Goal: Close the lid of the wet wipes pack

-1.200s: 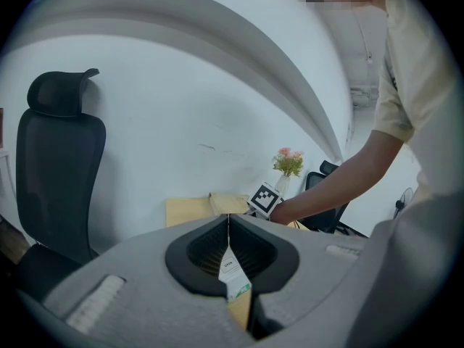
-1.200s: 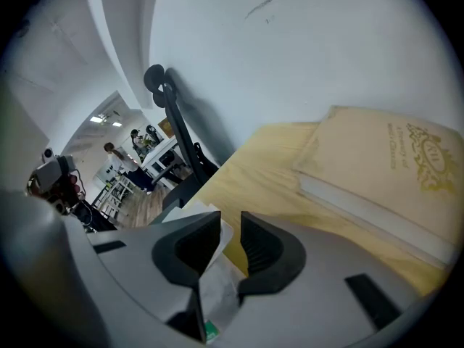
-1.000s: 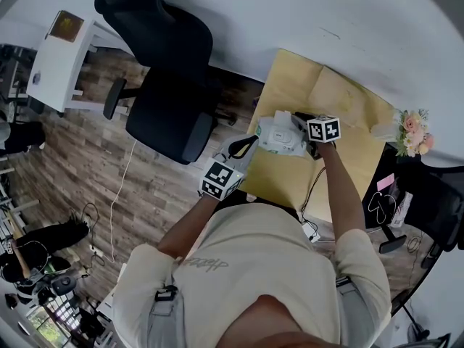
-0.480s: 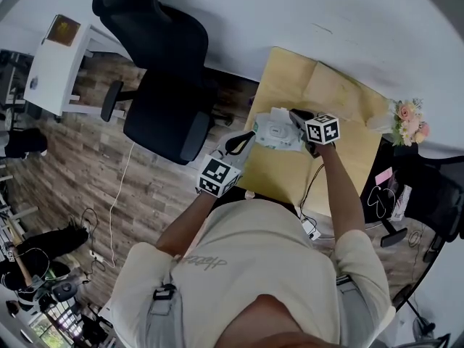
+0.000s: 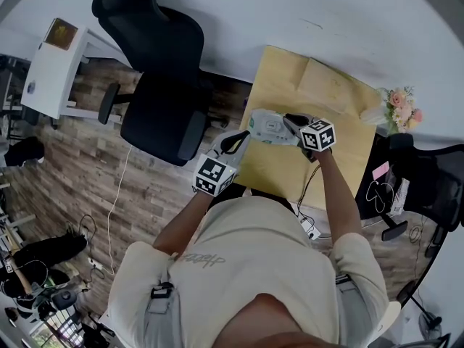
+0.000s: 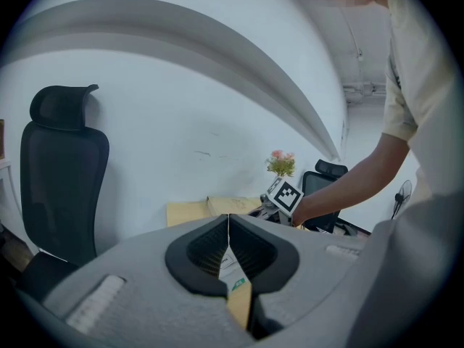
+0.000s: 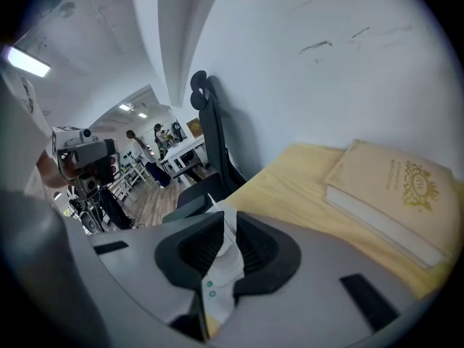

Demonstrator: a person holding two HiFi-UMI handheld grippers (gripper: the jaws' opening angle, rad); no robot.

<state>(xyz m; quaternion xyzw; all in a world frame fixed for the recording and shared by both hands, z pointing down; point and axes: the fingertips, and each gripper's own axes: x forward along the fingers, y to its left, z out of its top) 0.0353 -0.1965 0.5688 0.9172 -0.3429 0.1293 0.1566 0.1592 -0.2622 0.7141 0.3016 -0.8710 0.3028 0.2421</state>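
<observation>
The white wet wipes pack (image 5: 269,126) is held above the near-left part of the yellow table (image 5: 341,151), one gripper at each end. My left gripper (image 5: 249,133) is shut on the pack's left end. In the left gripper view only a thin white and green edge of the pack (image 6: 233,270) shows between the nearly closed jaws. My right gripper (image 5: 291,122) is shut on the right end, where white pack material (image 7: 217,267) is pinched between its pads. The lid is not visible from any view.
A tan book (image 7: 395,194) lies on the table by the wall. A small bunch of pink flowers (image 5: 399,108) stands at the table's right end. A black office chair (image 5: 159,114) stands left of the table, with a white side table (image 5: 54,64) further left.
Both grippers have carried the pack a little left and away from me. Its broad face has turned, so it now looks flatter from above.
</observation>
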